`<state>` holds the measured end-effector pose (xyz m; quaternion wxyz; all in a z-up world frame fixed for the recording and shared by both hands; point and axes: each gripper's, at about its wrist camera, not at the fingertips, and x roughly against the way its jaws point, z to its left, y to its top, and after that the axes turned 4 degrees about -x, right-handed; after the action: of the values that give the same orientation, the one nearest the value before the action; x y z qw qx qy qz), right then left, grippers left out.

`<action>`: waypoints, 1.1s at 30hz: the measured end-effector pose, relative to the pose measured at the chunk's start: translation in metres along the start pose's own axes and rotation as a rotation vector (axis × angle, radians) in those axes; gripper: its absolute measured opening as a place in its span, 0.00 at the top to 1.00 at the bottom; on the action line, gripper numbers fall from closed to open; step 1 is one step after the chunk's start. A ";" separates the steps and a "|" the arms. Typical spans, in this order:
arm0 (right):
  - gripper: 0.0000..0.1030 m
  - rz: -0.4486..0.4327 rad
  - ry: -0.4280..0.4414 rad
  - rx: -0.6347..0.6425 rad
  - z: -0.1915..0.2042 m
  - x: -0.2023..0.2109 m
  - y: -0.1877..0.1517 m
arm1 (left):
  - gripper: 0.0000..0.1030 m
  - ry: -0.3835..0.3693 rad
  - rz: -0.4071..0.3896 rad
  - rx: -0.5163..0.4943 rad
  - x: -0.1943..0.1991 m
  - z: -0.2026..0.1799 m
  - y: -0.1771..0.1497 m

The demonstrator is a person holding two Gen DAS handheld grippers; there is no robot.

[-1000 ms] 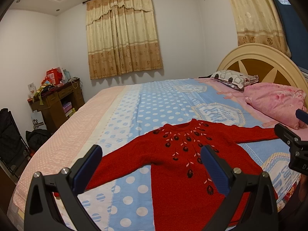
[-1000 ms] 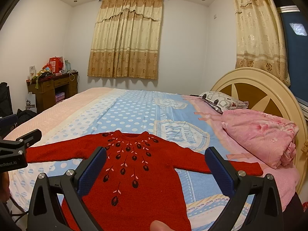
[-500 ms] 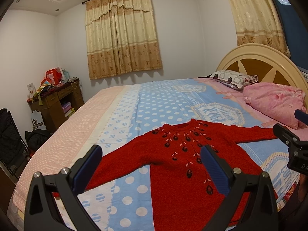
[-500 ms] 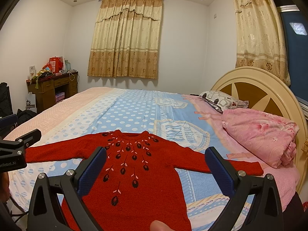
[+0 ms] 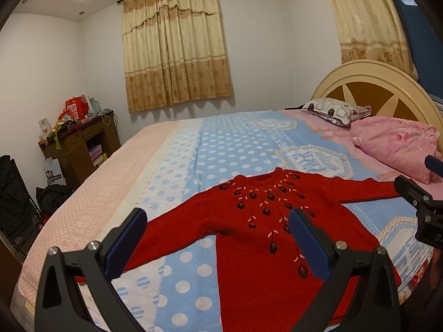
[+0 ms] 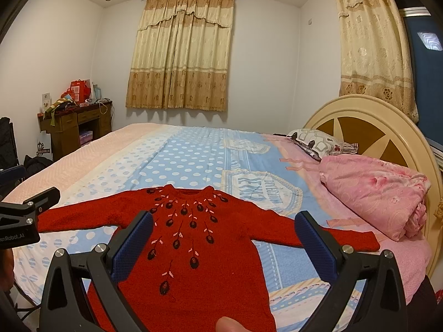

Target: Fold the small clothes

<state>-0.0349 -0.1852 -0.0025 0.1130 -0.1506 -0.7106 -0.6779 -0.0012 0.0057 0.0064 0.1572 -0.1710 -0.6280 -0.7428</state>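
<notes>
While both tools hang above the near edge of the bed [image 6: 193,149], a small red sweater [image 6: 193,238] lies flat and face up on the blue dotted bedspread, neck toward twelve o'clock, hem toward six, both sleeves stretched out toward nine and three; dark embroidered buds with pale pink leaves fan down from its collar. From the left wrist view the left gripper [image 5: 218,231] has its blue-padded fingers spread wide apart with nothing between them, poised over the sweater's left sleeve and left side; the right tool's black body juts in at three o'clock. From the right wrist view the right gripper [image 6: 224,235] is likewise spread wide and empty, framing the sweater's chest, with the left tool's black body showing at nine o'clock; a fingertip [image 6: 229,325] shows at six o'clock against the hem. A folded pink quilt [image 6: 373,193] sits at three o'clock by the cream headboard [image 6: 368,110], well apart from the sweater's body, close beyond the right cuff; a patterned pillow [image 6: 321,142] lies just behind it; a cluttered wooden desk [image 6: 74,127] stands at ten o'clock; beige curtains [image 6: 182,52] hang at twelve.
</notes>
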 end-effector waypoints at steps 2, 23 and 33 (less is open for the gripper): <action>0.01 0.005 0.001 0.000 -0.001 -0.002 -0.002 | 0.00 0.000 0.004 -0.001 -0.003 -0.001 -0.003; 0.01 0.207 -0.027 -0.151 -0.080 -0.088 -0.049 | 0.00 0.108 0.105 -0.008 -0.094 0.011 -0.058; 0.19 0.353 -0.278 -0.384 -0.237 -0.123 -0.084 | 0.00 0.213 0.203 0.025 -0.166 0.047 -0.086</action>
<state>0.0379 -0.4318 -0.1125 0.1002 -0.3821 -0.5410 -0.7425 0.1110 0.0691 -0.1369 0.2997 -0.1518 -0.5965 -0.7289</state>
